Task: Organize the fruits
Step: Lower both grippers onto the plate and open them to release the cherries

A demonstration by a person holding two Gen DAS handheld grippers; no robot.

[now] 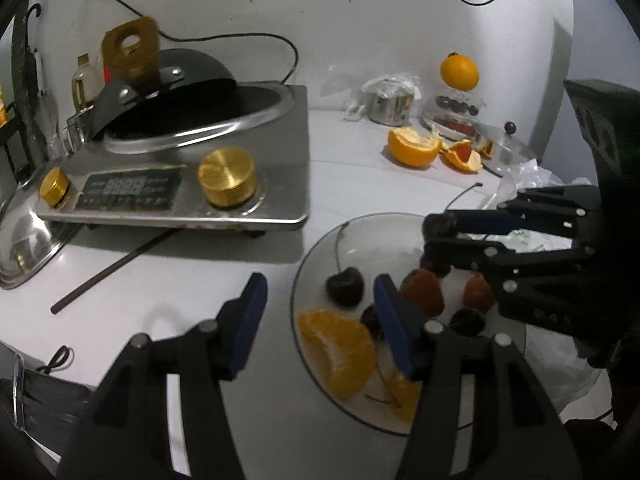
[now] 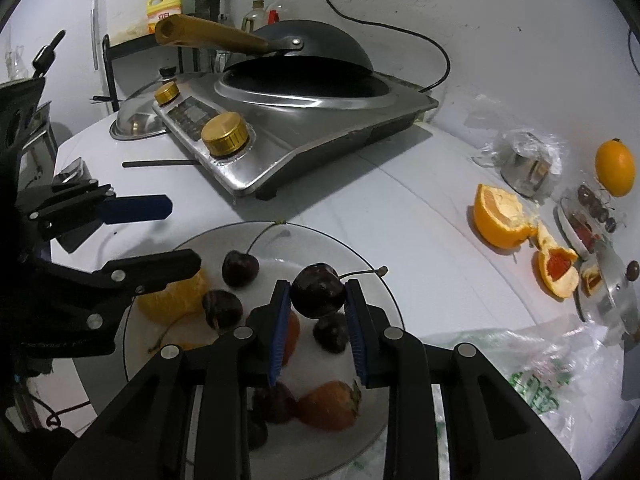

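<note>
A glass plate [image 1: 316,248] [image 2: 376,276] holds several dark cherries, orange segments [image 1: 338,350] [image 2: 172,298] and strawberries [image 1: 422,292] [image 2: 330,406]. My right gripper [image 2: 318,294] is shut on a dark cherry [image 2: 318,294] with a stem, held just above the plate; it also shows in the left wrist view [image 1: 438,229]. My left gripper [image 1: 318,316] is open and empty over the plate's left rim, its right finger beside a stemmed cherry [image 1: 345,290]; it shows in the right wrist view [image 2: 176,236].
A steel induction cooker [image 1: 176,184] [image 2: 304,132] with a black wok stands at the back left. Orange peel [image 1: 414,146] [image 2: 500,210], a whole orange [image 1: 459,71] [image 2: 615,168], a fruit dish [image 2: 588,216] and a steel cup [image 1: 390,106] lie at the right. A plastic bag [image 2: 532,364] lies beside the plate.
</note>
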